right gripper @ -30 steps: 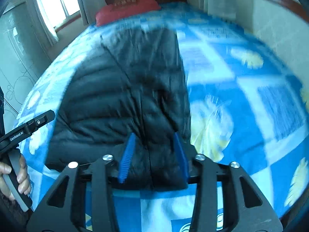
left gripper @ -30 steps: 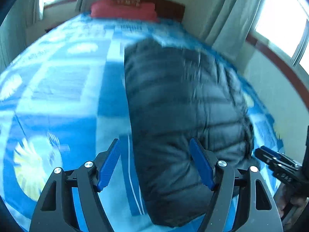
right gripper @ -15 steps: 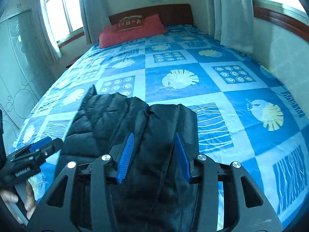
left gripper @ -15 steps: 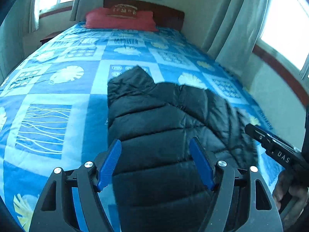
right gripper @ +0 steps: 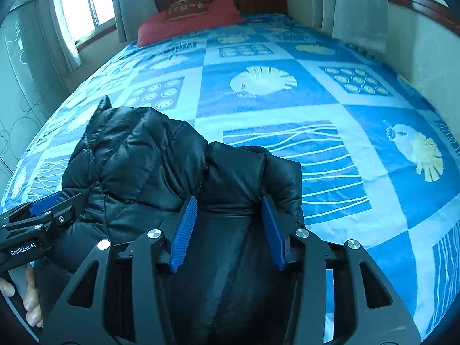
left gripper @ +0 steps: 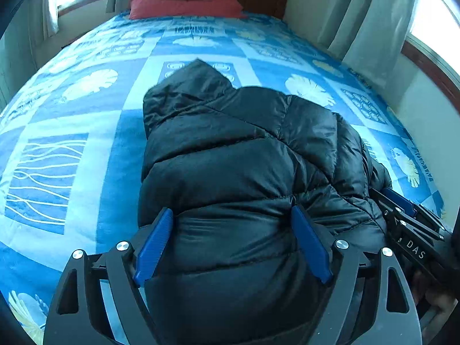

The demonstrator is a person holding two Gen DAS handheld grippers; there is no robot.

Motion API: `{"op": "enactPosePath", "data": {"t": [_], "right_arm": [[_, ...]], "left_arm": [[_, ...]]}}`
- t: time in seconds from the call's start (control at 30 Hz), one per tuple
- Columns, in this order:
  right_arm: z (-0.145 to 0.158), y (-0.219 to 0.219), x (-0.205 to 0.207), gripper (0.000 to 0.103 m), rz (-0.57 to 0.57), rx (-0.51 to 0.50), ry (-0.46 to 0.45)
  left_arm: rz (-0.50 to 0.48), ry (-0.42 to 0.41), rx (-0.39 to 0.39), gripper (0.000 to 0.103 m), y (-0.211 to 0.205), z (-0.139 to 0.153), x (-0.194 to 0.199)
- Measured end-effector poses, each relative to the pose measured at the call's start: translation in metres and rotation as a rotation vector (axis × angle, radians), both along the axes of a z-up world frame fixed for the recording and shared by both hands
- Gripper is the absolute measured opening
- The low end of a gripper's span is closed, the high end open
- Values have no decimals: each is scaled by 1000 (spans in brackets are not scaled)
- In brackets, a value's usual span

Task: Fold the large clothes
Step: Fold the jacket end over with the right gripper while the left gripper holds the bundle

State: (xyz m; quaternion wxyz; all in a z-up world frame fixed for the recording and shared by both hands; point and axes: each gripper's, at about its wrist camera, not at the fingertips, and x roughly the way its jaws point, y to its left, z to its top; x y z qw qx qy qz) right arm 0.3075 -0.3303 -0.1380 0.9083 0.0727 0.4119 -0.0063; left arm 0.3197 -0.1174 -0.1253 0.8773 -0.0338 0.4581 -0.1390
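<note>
Daylight only, cool blue cast. Windows [right gripper: 83, 3] far left and far right [left gripper: 431, 26] blown out to white. Both views sharp, no motion blur. Heavy fisheye bending, dark vignette at corners. Black jacket [left gripper: 244, 172] shows soft sheen, little shadow detail.

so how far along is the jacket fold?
Done: the black puffer jacket lies on the blue bedspread, its sides apparently folded in. In hand: the left hand-held gripper and right hand-held gripper both straddle its near end, jaws open, fabric bulging between them. Left: grip that end and fold it toward the hood.
</note>
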Motion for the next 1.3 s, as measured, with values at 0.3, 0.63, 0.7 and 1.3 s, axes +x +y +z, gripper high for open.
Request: {"op": "enactPosePath", "data": {"t": [0.3, 0.63, 0.7, 1.3], "right_arm": [[-16, -8, 5, 46, -12, 49, -10], [-23, -7, 5, 46, -27, 39, -24], [-23, -6, 6, 46, -28, 30, -26], [-14, 2, -1, 46, -34, -22, -47]], "left_arm": [[16, -3, 23, 85, -6, -15, 5], [20, -8, 33, 86, -8, -24, 8], [21, -8, 35, 86, -8, -25, 9], [23, -21, 55, 86, -11, -22, 5]]}}
